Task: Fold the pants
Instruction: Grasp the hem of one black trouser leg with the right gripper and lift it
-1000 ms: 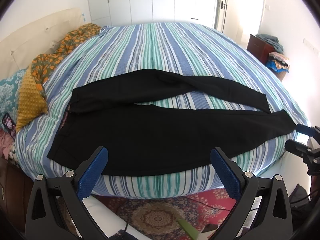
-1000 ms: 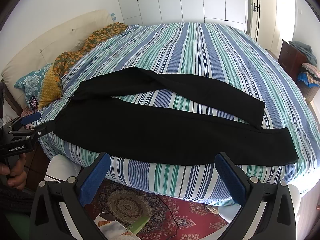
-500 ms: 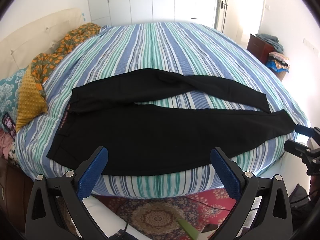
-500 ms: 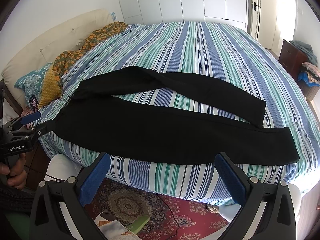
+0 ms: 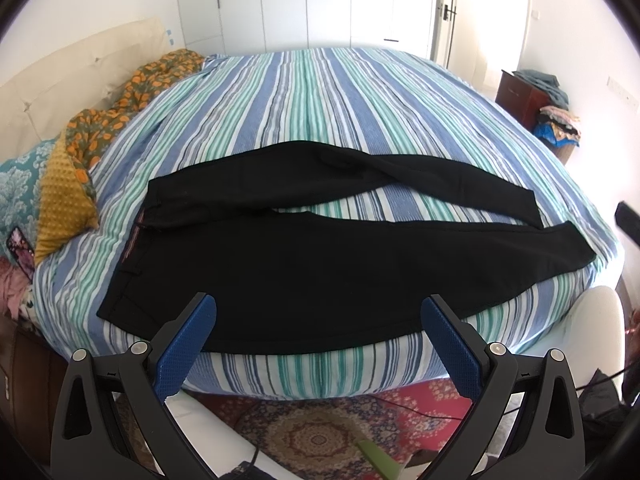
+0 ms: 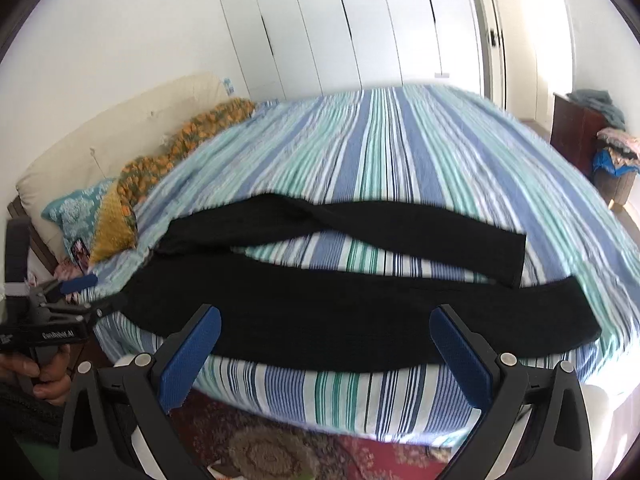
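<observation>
Nearest, the left gripper point(image 5: 318, 326) hangs with its blue pads spread wide and nothing between them, just short of the bed edge. The right gripper point(image 6: 324, 338) is likewise spread wide and empty; its view is motion-blurred. Below both lies a red patterned rug point(image 5: 320, 432), with a thin cable across it and a white rounded object to the right of the left gripper.

Just ahead of the pads, the black pants point(image 5: 320, 264) lie flat on the striped bed point(image 5: 320, 112), along its near edge. The waistband is to the left, the legs run right. The near leg reaches the right corner of the bed; the far leg splays away from it, leaving a wedge of striped cover between them.

In the right wrist view, the left gripper point(image 6: 86, 294) appears at the far left, near the waistband, its handle held by a hand point(image 6: 44, 376).

Farther left, pillows point(image 5: 60, 196) and an orange-patterned blanket point(image 5: 132, 100) sit against the cream headboard. Far right stands a dark wooden cabinet point(image 5: 520, 96) piled with clothes. Beyond the bed are white wardrobe doors point(image 5: 304, 4).
</observation>
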